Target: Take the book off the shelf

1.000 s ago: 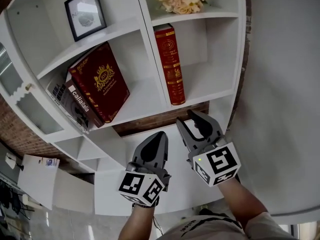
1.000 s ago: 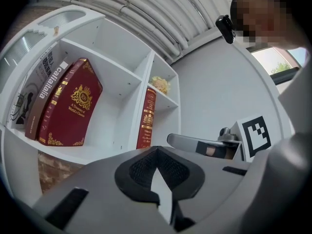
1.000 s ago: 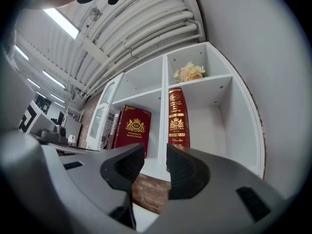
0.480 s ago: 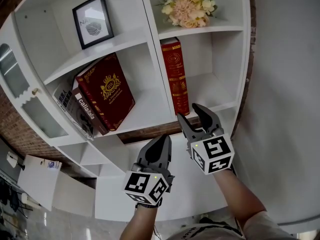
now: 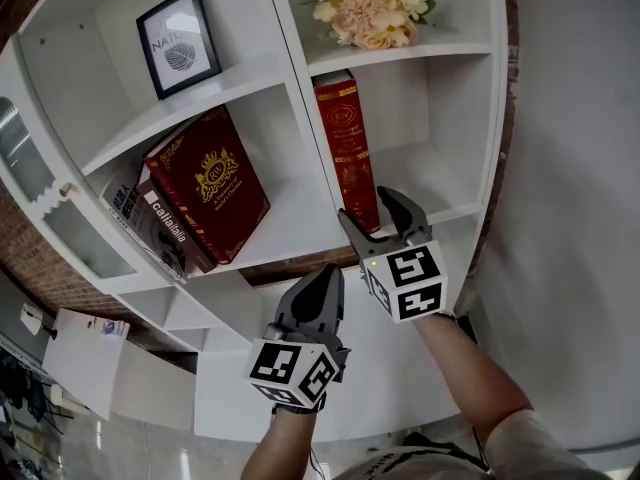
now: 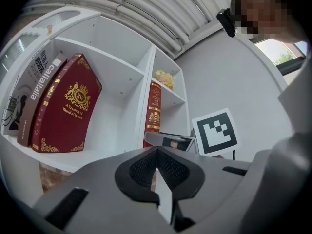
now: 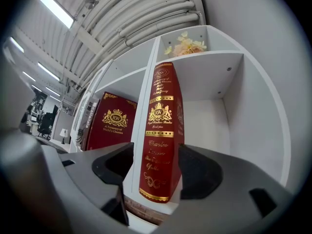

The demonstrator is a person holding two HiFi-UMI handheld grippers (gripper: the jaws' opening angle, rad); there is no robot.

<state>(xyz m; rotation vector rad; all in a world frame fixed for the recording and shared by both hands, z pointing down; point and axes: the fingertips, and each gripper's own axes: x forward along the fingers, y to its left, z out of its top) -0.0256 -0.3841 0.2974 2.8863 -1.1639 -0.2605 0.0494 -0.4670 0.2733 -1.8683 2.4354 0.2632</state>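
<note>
"Standing where, the book (image 5: 346,138)?"
"Upright in the rt-hand middle compartment of the white shelf (image 5: 300,200), spine out, just beside the divider on its left. Red w/ gold print. Same book (image 7: 161,130) fills the middle of the right gripper view, and the book (image 6: 152,112) shows past the jaws in the left gripper view."
"Right gripper (image 5: 368,208)?"
"Jaws apart, held up at the book's lower end. In its own view the right gripper (image 7: 157,172) has one jaw each side of the spine's bottom part. Can't tell if either pad touches it. Not clamped."
"Left gripper (image 5: 322,280)?"
"Lower, just beside the right one, in front of the shelf's bottom edge. Own view: left gripper (image 6: 157,167) w/ jaws together, tips meeting, nothing btwn."
"Other stuff on the shelf?"
"Compartment left of the divider: big red book (image 5: 205,183) w/ gold crest, leaning against a dark book (image 5: 165,233) w/ white lettering on its spine. Above those, a framed picture (image 5: 180,40). Above the task book, pale flowers (image 5: 375,6), peach and cream. Grey wall (image 5: 570,168) rt of the shelf."
</note>
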